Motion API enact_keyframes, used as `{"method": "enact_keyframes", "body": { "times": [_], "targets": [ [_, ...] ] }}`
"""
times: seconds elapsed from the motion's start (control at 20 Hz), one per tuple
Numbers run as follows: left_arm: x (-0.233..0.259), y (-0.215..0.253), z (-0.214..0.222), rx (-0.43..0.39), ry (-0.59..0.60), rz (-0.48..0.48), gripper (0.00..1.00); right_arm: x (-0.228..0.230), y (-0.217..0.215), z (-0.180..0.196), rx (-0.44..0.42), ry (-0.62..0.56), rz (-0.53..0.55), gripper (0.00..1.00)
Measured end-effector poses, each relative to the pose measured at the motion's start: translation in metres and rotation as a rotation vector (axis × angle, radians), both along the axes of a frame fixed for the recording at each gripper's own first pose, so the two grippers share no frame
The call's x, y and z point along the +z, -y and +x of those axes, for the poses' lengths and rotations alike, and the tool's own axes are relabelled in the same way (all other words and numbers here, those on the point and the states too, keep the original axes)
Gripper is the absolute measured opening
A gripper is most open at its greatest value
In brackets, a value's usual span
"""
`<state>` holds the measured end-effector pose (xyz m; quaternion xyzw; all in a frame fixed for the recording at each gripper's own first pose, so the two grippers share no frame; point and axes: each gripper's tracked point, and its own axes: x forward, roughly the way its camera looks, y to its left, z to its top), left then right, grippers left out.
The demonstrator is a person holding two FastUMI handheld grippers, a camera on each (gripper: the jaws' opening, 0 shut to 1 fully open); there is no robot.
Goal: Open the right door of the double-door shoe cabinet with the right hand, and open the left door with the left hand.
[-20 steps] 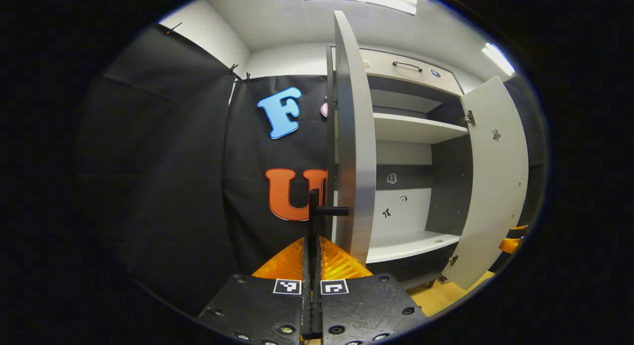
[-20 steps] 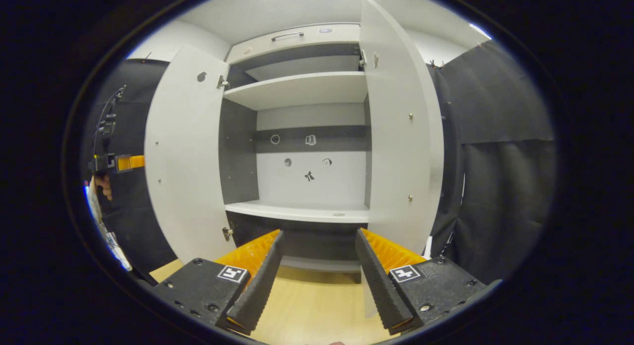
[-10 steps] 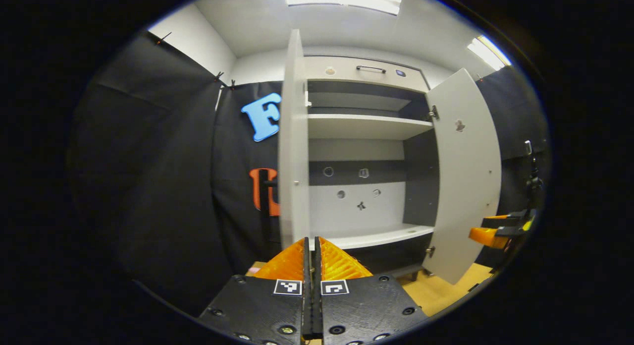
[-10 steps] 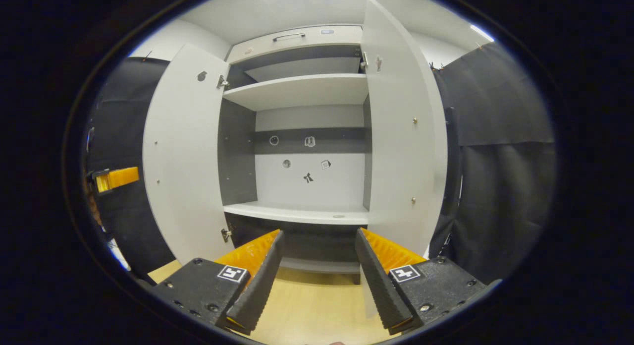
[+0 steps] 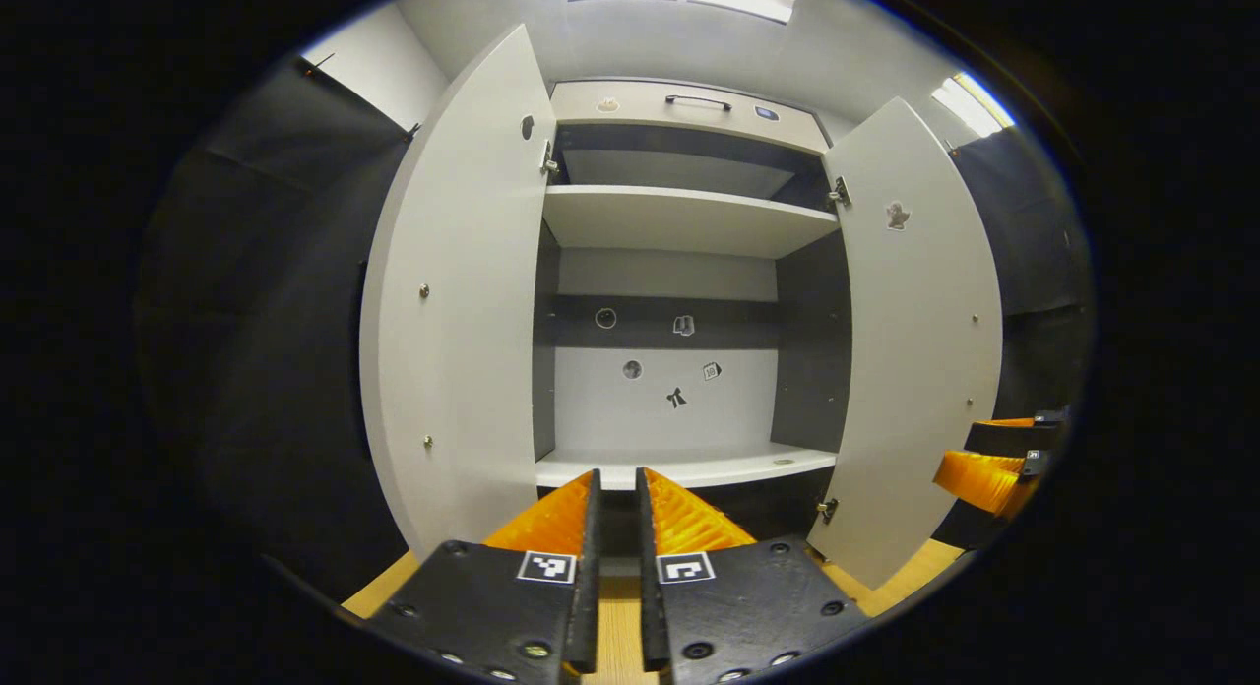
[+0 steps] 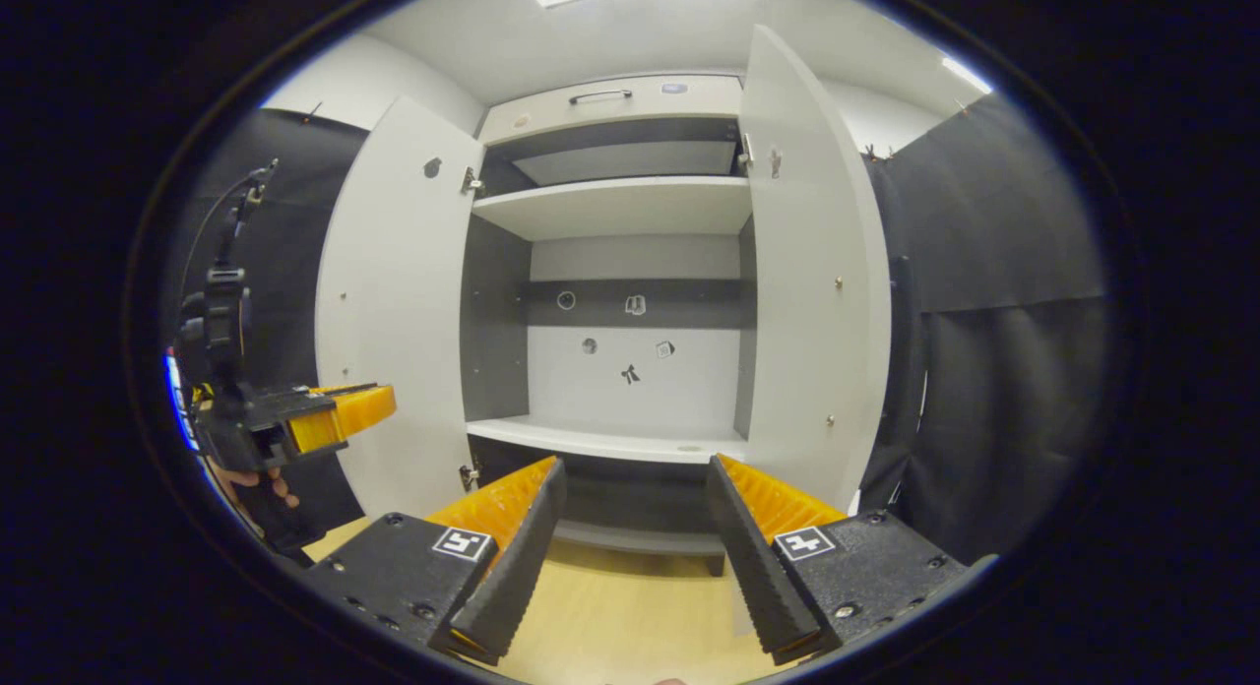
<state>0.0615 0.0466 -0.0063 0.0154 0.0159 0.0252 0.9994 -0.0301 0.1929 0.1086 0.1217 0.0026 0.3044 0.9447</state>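
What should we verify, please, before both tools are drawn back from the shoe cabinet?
1. Left white flat-panel door swung open: ok.
2. Right white flat-panel door swung open: ok.
3. Left tool free of the door: ok; fingers slightly parted, nothing between them.
4. Right tool free of the door: ok; fingers wide apart, empty.
5. The two tools apart from each other: ok; in the right gripper view the left one is off to the side, beside the left door.
6. White lower shelf bare of loose items: cannot tell; a small mark sits on it.
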Motion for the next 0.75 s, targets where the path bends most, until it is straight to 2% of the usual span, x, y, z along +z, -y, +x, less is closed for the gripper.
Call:
{"method": "enact_keyframes", "body": {
  "times": [0.1,0.15,0.3,0.35,0.4,0.75],
  "targets": [
    [-0.001,0.003,0.000,-0.011,0.001,0.005,0.43,-0.002,0.003,0.000,-0.004,-0.009,0.007,0.90],
    [0.001,0.006,-0.002,-0.020,0.015,-0.005,0.71,-0.003,0.004,0.000,-0.004,-0.012,0.011,0.90],
    [0.005,0.012,-0.003,-0.039,0.048,-0.047,0.84,-0.006,0.003,0.002,0.000,-0.022,0.020,0.90],
    [0.005,0.009,-0.005,-0.025,0.043,-0.034,0.95,-0.006,0.003,0.002,0.001,-0.024,0.020,0.90],
    [0.005,0.008,-0.005,-0.017,0.034,-0.015,0.98,-0.007,0.003,0.001,0.003,-0.025,0.021,0.90],
    [0.005,0.019,-0.012,-0.024,0.031,0.006,0.95,-0.013,0.008,0.003,-0.008,-0.020,0.020,0.90]
  ]
}}
